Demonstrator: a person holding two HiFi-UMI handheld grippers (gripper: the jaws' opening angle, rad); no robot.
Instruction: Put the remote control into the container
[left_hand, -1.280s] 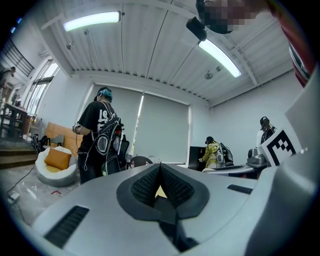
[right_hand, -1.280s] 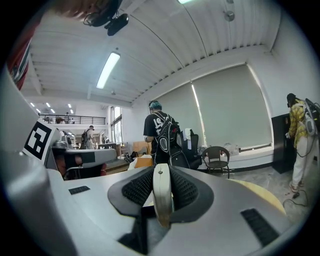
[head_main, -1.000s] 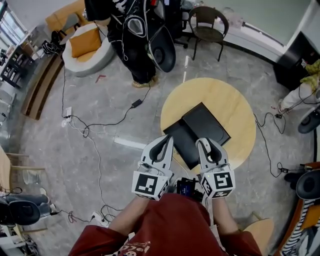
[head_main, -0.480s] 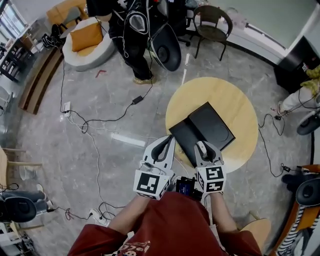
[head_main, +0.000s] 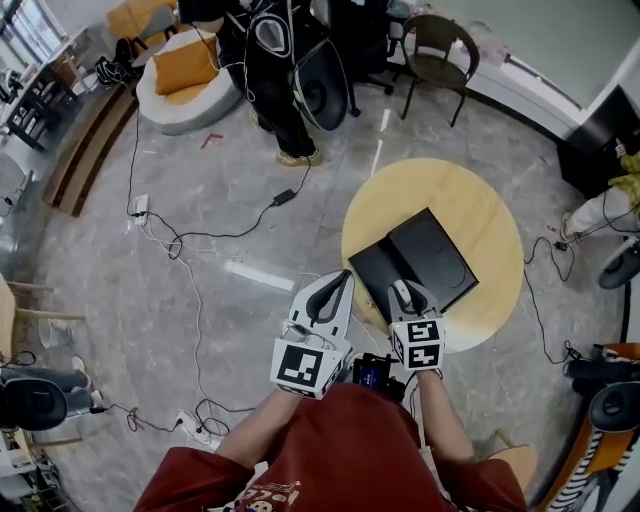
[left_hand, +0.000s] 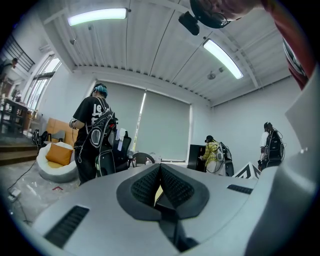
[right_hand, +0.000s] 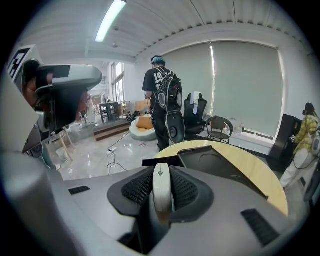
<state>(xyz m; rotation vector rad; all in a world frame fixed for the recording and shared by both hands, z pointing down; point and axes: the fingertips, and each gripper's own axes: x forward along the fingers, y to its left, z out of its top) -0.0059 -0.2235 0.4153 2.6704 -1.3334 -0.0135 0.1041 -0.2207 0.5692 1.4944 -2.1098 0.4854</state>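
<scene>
A black container (head_main: 432, 252) lies open on the round wooden table (head_main: 485, 205), its flat black lid (head_main: 372, 276) beside it at the near left. My right gripper (head_main: 401, 291) hovers at the table's near edge, over the lid's corner. It is shut on a slim white remote control (right_hand: 161, 192), held edge-on between the pads. In the right gripper view the container (right_hand: 216, 167) lies just ahead on the table (right_hand: 257, 182). My left gripper (head_main: 343, 277) hangs beside the table's left edge, over the floor. In its own view the left gripper (left_hand: 159, 169) is shut with nothing between the pads.
Cables (head_main: 190, 245) trail across the grey floor left of the table. A person in black gear (head_main: 280, 60) stands at the back, next to a dark chair (head_main: 438, 60) and a white and orange seat (head_main: 185, 70). Another person in yellow (head_main: 625, 185) is at the far right.
The head view has drifted, so the table sits further right and lower. My right gripper, still holding the remote, has edged left and rolled a little. The left gripper has hardly moved.
</scene>
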